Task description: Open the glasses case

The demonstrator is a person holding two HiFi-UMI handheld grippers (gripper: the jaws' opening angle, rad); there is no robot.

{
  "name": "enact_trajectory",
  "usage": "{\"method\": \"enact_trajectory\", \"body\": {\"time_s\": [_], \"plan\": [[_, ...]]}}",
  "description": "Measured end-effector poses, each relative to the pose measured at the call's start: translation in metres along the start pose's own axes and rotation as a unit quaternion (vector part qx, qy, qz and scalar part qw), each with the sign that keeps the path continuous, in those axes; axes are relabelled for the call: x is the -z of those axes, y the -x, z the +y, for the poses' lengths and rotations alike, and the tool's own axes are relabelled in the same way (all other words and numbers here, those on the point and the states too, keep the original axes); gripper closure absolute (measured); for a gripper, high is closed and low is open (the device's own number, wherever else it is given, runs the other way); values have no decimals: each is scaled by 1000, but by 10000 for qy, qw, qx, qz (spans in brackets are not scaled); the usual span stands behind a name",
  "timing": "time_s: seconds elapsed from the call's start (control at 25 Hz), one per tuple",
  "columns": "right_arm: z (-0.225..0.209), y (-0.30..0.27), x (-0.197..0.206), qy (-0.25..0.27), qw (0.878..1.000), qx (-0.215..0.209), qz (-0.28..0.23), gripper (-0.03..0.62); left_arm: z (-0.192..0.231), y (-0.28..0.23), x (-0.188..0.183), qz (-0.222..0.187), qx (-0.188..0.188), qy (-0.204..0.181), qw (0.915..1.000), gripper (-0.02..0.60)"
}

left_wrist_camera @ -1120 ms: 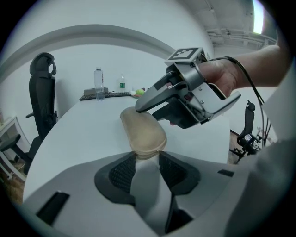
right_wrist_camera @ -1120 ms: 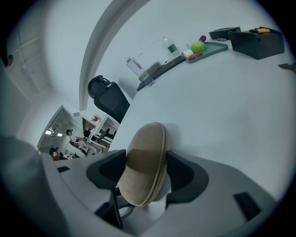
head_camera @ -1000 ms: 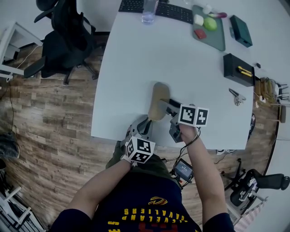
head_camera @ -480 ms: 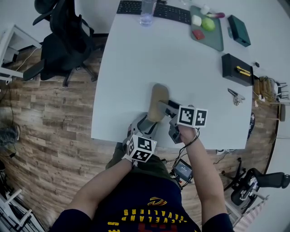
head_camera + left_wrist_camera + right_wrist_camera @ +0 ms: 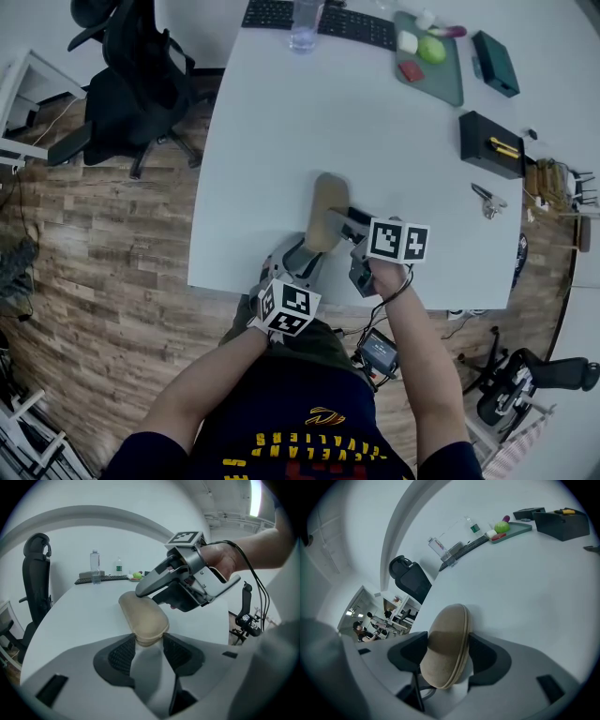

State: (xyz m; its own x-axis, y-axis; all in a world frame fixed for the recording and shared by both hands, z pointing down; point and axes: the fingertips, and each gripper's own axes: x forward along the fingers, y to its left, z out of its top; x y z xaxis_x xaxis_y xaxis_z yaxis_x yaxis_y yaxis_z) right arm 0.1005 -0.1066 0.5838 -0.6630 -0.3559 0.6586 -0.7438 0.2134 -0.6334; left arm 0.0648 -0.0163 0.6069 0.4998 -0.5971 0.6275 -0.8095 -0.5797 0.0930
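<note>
1. The glasses case (image 5: 326, 199) lies by the counter's (image 5: 281, 122) near edge. The right tool (image 5: 339, 222) clamps across it, which may pin it shut.
2. The left tool (image 5: 307, 253), its jaws just closing, pinches only the case's near tip and could slip off.

An office-style workroom: a large white table (image 5: 281, 141) stands on a wood-plank floor (image 5: 94, 244), with a black swivel chair (image 5: 131, 84) on castors at its far corner and a second chair (image 5: 534, 380) near its close end. A black keyboard (image 5: 328, 19) and a clear water bottle (image 5: 307, 23) sit at the table's far edge, and a white desk frame (image 5: 23, 84) shows off to the left. In the right gripper view, beyond the table, an open area holds more desks (image 5: 389, 620) with people (image 5: 360, 629) seated at them; the left gripper view shows a strip light (image 5: 255, 494) on the ceiling
</note>
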Motion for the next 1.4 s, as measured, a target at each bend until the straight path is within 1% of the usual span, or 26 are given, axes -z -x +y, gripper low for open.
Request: {"method": "enact_trajectory", "body": {"time_s": [0.12,0.44,0.76,0.84,0.88,1.0,1.04,1.2,1.4], "plan": [[1,-1,0,5,10000,-5,4,305,1,1,1,1,56,-77,10000,385],[1,-2,1,-7,10000,9,-5,306,3,2,3,26,307,-509,9982,403],[2,-2,1,-10,10000,30,-3,306,4,4,6,111,664,-1081,9919,414],[2,-2,1,-17,10000,36,-8,306,4,4,5,131,681,-1039,9922,414],[2,-1,1,-27,10000,41,-14,306,4,4,4,134,656,-953,9932,411],[1,-1,0,-40,10000,54,-32,305,4,3,3,104,516,-531,9972,407],[1,-1,0,-33,10000,56,-34,306,5,3,3,85,468,-456,9978,407],[1,-1,0,-18,10000,51,-37,306,3,2,3,52,414,-521,9978,413],[1,-1,1,-24,10000,56,-36,306,4,4,5,63,594,-834,9947,434]]}}
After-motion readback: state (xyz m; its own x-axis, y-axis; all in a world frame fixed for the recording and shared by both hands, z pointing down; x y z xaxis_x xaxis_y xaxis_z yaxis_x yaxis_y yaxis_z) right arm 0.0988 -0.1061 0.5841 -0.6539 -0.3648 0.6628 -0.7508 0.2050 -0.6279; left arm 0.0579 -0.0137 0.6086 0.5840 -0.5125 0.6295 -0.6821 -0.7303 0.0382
